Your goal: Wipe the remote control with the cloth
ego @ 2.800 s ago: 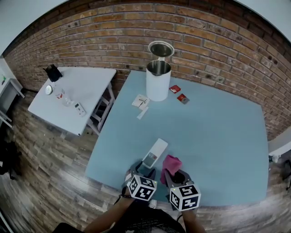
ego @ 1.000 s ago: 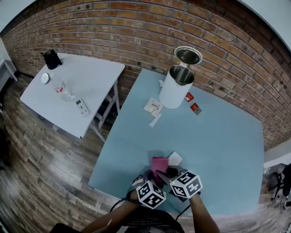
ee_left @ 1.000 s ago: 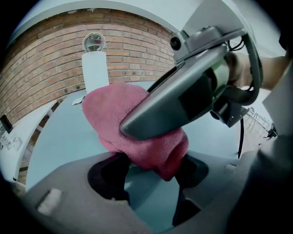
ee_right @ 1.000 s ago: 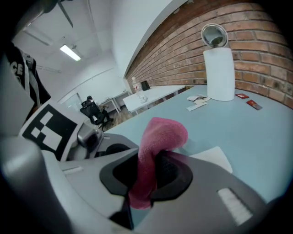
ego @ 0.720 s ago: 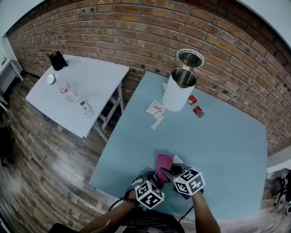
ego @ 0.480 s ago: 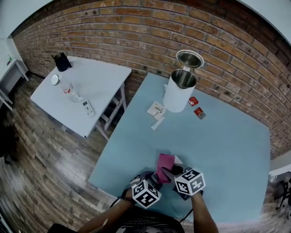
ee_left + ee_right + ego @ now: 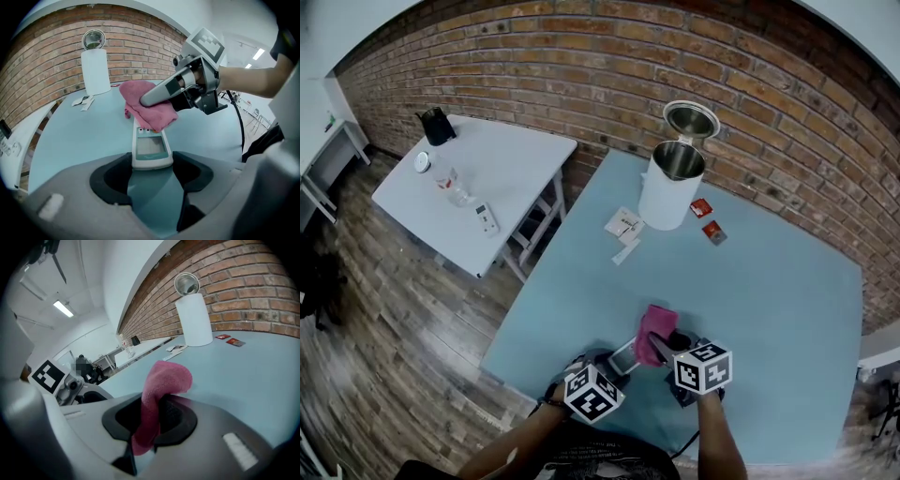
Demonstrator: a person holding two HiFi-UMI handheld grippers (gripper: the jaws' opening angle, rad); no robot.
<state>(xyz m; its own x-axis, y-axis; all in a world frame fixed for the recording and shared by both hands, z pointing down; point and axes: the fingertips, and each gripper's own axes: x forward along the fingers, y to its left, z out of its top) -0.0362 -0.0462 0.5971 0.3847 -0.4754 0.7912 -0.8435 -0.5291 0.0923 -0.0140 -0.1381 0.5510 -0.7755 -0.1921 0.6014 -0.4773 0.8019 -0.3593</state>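
Our left claw is closed narrow on the near end of the remote control, one jaw against each long edge, with the display right at the jaws. Our right claw pinches the cloth tight. A fold bulges up ahead of its jaws and a tail hangs below them. Seen from the left claw, the right claw comes in from ahead and to the right. The cloth lies draped over the remote's far half, touching it just beyond the display.

We judge the remote light, rigid and smooth-cased, so it could slip or pivot if the wiping pushes sideways. The hold across its narrow width near the end looks sound, and strokes along its length should load it least. The cloth is soft and limp and will bunch, so only the part close to the jaws can press firmly.

The remote's long axis runs straight out from the left claw. It lies face up, and its far end points away over the counter, roughly toward the white bin ahead and to the left by the brick wall.
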